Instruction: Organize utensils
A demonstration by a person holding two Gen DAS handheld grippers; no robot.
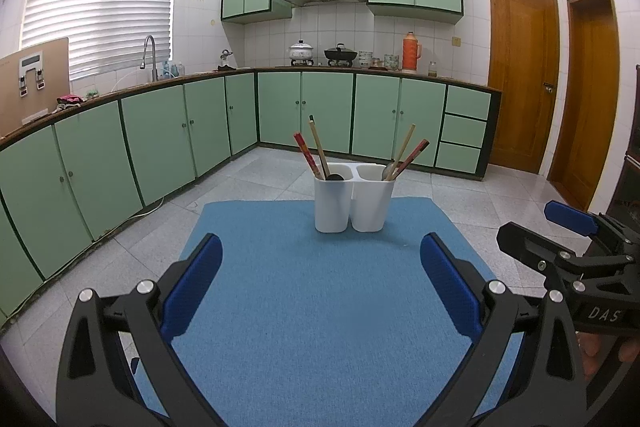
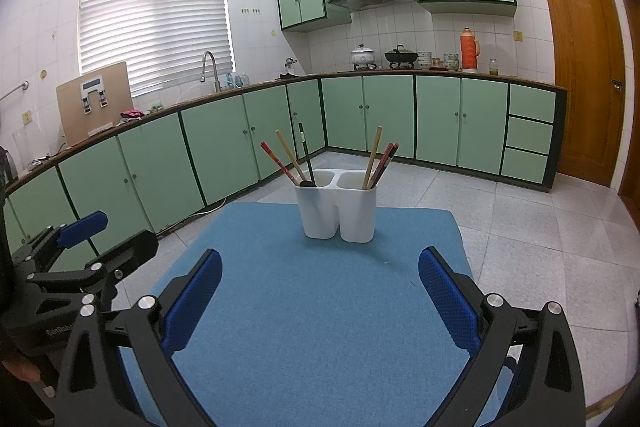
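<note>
Two-cup white holder (image 1: 353, 201) near mat's (image 1: 320, 307) far edge, utensils upright inside, mixed. Left gripper (image 1: 320, 283), right gripper (image 2: 320, 291): jaws wide, empty, facing it.

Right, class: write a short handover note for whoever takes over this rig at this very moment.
Left tool: open, empty, above the blue mat.
Right tool: open, empty, alongside it.
White two-compartment holder stands upright at the mat's far end. Left compartment: red chopsticks, a pale stick, a dark ladle. Right compartment: a spoon, a pale stick, dark-red chopsticks.
Done: no loose utensils on the mat.
Left: kinds look mixed; sort if required.
</note>
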